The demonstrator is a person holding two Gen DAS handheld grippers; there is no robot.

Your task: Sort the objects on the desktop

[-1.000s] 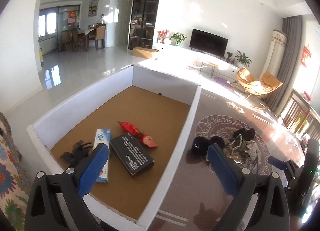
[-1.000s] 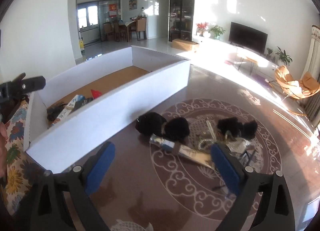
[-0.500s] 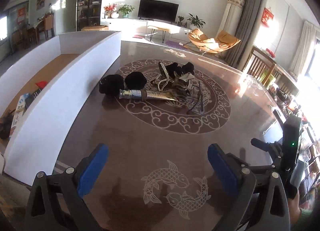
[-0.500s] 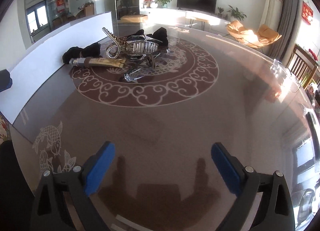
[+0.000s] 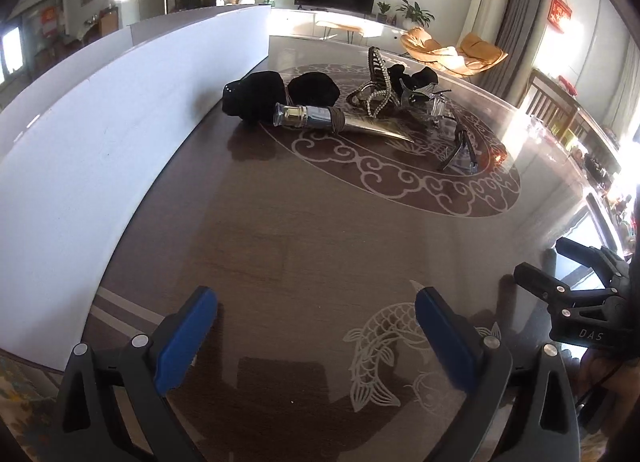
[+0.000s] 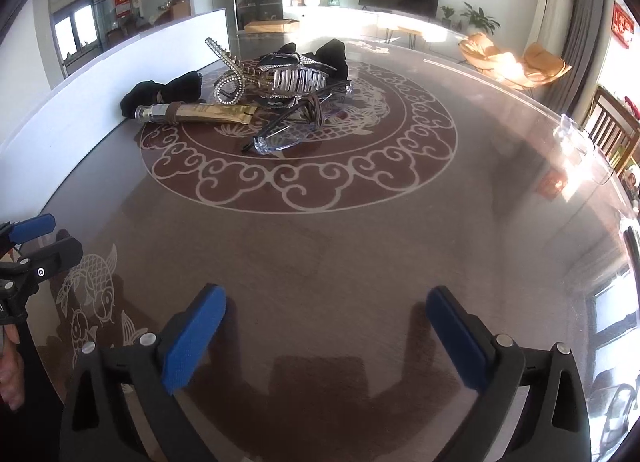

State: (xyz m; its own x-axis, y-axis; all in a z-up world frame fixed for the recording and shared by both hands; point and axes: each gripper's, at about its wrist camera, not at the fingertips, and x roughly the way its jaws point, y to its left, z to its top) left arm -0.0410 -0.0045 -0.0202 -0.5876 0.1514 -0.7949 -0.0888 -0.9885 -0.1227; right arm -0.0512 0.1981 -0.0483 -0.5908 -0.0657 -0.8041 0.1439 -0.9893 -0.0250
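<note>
Claws: ours, left [image 5: 316, 336] wide and empty, right [image 6: 324, 338] opening, empty. Both now swung from box [image 5: 100, 134] to table [image 6: 360, 246]. Pile [image 6: 276, 90] at centre, unsorted; next pick pending.

Both cameras ride low behind their own blue fingers, tilted steeply down at the tabletop [image 5: 304, 246] from its near edge. The left view has the white box wall [image 5: 100, 134] close at nine o'clock; the right view looks from further right. Both share the object pile [image 6: 276, 90] at twelve o'clock.
</note>
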